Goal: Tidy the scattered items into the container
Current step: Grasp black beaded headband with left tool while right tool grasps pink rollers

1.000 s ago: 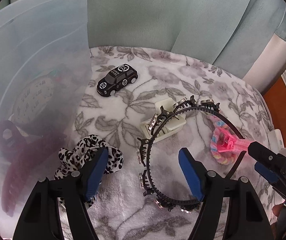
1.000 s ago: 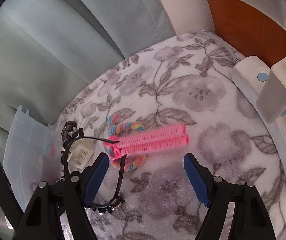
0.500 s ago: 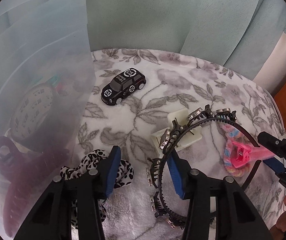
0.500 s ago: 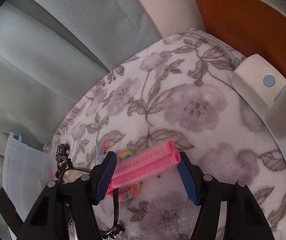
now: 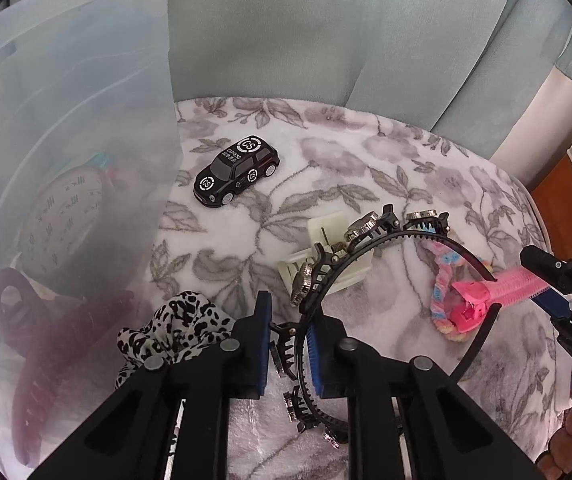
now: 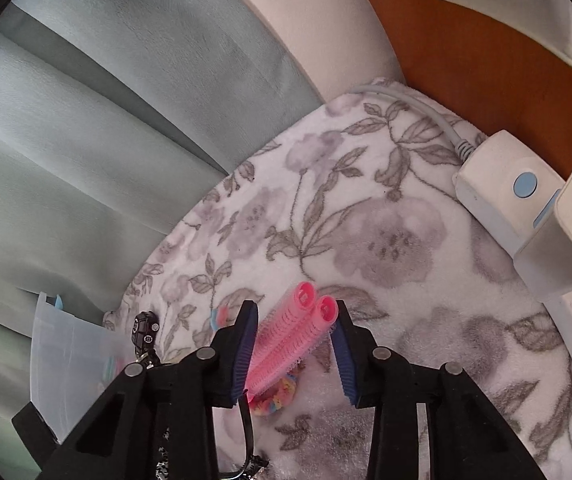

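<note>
My left gripper [image 5: 288,340] has narrowed around the near arc of a black toothed headband [image 5: 390,240] with silver gems; whether the pads press it is unclear. My right gripper [image 6: 294,340] straddles a pink double hair roller [image 6: 286,344], also in the left wrist view [image 5: 498,286]; its left pad touches, and a gap stays on the right. A pastel scrunchie [image 5: 444,280] lies under the roller. A leopard scrunchie [image 5: 173,328], a black toy car [image 5: 235,174] and a cream clip [image 5: 326,256] lie on the floral blanket. The translucent container [image 5: 85,120] stands left.
The container holds a clock face [image 5: 61,216] and a maroon claw clip [image 5: 37,344]. A white power strip [image 6: 510,184] with a plugged charger [image 6: 566,232] lies at the blanket's right edge. Teal cushions [image 5: 326,28] rise behind.
Both grippers have been closing. The left one narrowed from wide open onto the headband's arc. The right one moved down and closed in around the pink roller.
</note>
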Tool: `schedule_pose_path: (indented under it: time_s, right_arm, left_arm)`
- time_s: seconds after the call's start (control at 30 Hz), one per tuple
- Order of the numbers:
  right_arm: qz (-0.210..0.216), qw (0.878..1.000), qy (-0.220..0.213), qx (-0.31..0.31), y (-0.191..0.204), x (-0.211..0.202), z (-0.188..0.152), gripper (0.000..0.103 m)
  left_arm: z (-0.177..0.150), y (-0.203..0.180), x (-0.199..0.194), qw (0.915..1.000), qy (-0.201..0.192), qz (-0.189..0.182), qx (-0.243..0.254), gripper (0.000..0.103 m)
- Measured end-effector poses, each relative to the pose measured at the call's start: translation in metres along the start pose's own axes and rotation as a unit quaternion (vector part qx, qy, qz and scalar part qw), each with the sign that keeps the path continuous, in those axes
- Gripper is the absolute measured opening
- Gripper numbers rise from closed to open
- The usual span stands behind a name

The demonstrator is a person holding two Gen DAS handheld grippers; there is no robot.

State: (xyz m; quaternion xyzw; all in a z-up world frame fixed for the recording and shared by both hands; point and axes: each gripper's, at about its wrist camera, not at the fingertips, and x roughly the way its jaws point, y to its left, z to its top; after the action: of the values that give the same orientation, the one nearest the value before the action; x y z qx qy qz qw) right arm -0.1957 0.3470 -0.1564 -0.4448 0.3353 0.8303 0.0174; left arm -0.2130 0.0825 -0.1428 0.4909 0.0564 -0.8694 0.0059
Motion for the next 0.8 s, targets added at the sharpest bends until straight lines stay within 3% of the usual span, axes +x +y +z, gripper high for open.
schedule_pose_path:
  time_s: [0.27, 0.8]
  right_arm:
    - [0.007, 1.000, -0.016, -0.005, 0.007, -0.034, -0.005, 0.030]
    - [0.048, 0.996, -0.064, -0.030, 0.043, -0.146, -0.029, 0.029]
  left_arm:
    - [-0.007, 0.000, -0.033, 0.9998, -0.018, -0.010, 0.000, 0.016]
    - [-0.019, 0.006, -0.144, 0.9955, -0.088, -0.034, -0.001, 0.016]
